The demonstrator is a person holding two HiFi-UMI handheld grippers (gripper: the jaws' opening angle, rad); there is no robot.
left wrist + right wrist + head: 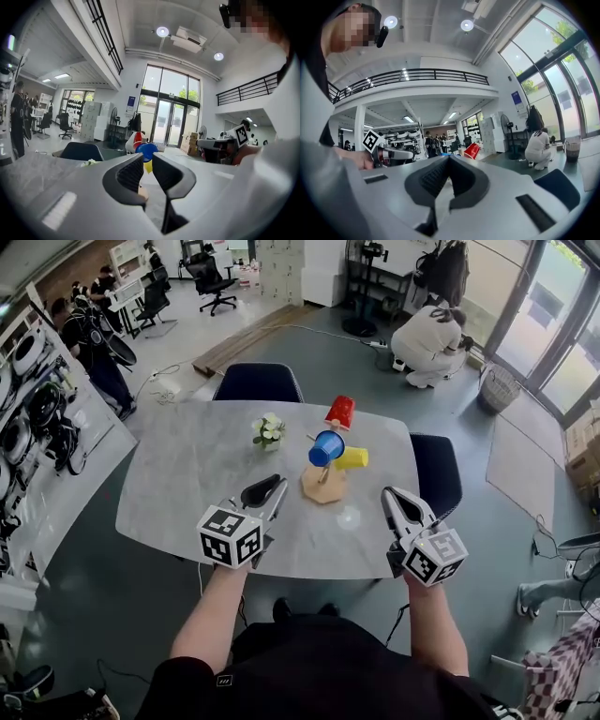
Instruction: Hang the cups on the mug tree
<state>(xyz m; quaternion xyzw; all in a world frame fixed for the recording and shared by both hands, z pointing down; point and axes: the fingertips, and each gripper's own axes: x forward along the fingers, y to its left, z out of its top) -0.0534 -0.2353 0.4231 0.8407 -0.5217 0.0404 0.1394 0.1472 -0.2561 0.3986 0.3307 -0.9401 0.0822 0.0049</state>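
On the grey oval table (187, 474), towards its far side, stands the wooden mug tree (323, 486), and all three cups in view already hang from its pegs: the red cup (340, 412) highest and tipped, the blue cup (326, 447) at the middle with its mouth turned towards the camera, the yellow cup (352, 458) just beside it on the right. No loose cup shows anywhere on the tabletop, so hanging looks finished and what remains is probably a check and a clean retreat. The left gripper (277, 486) hovers over the near part of the table, well short of the tree, its jaws only a narrow slit apart with nothing between them; its own view looks through that slit at the blue cup (147, 150) and red cup (136, 139) far ahead. The right gripper (392, 495) sits at the near right edge with its jaws pressed together and empty. To finish well, keep both tools low and clear of the pegs, since a nudge to the light tree could tip it or slip a handle off; the tilted red cup looks the least settled and deserves a glance. A small flower posy (269, 431) left of the tree is also worth avoiding.
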